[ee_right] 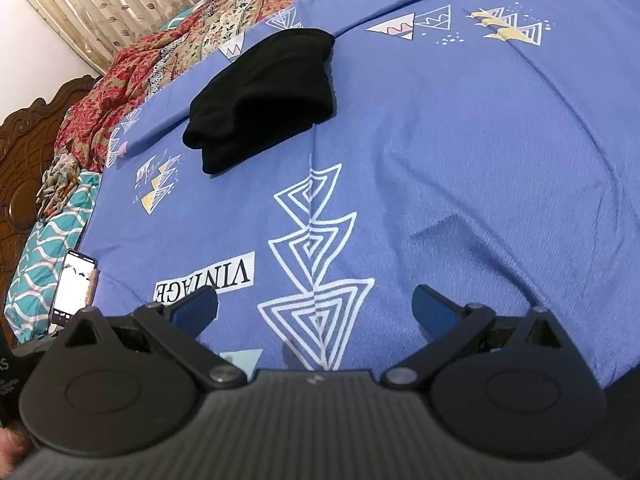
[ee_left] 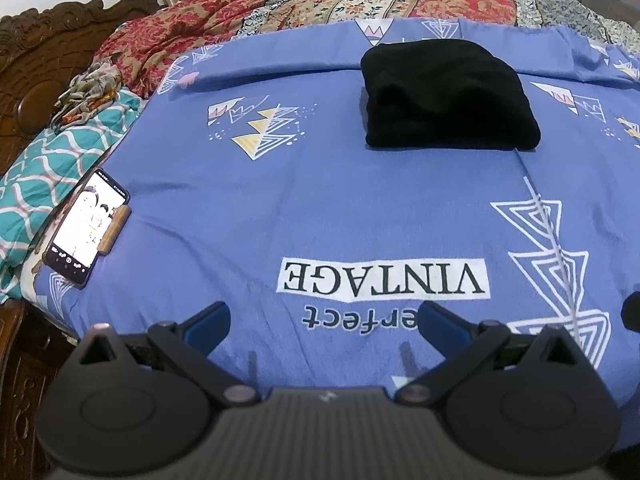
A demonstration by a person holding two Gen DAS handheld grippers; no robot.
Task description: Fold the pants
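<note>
The black pants [ee_left: 448, 96] lie folded into a thick, compact bundle on the far part of the bed, resting on a blue bedsheet [ee_left: 320, 208] printed with white triangle patterns and the word "VINTAGE". In the right wrist view the same bundle [ee_right: 264, 96] sits far and to the left, its layered edges facing the near side. Both sets of tongs hang over the near part of the sheet, well apart from the pants. The left tongs [ee_left: 324, 320] are released, their blue-padded fingers spread wide with nothing between them. The right tongs [ee_right: 314, 304] are likewise released and empty, above a stack of white triangles. A phone [ee_left: 86, 226] with a lit screen lies at the left edge of the sheet, leaning on a small wooden stand. Behind the pants a red and beige patterned blanket [ee_left: 280, 4] is bunched up, a teal wavy-patterned cloth [ee_left: 60, 156] lies far left, and a carved wooden headboard [ee_left: 36, 64] stands at the left.
</note>
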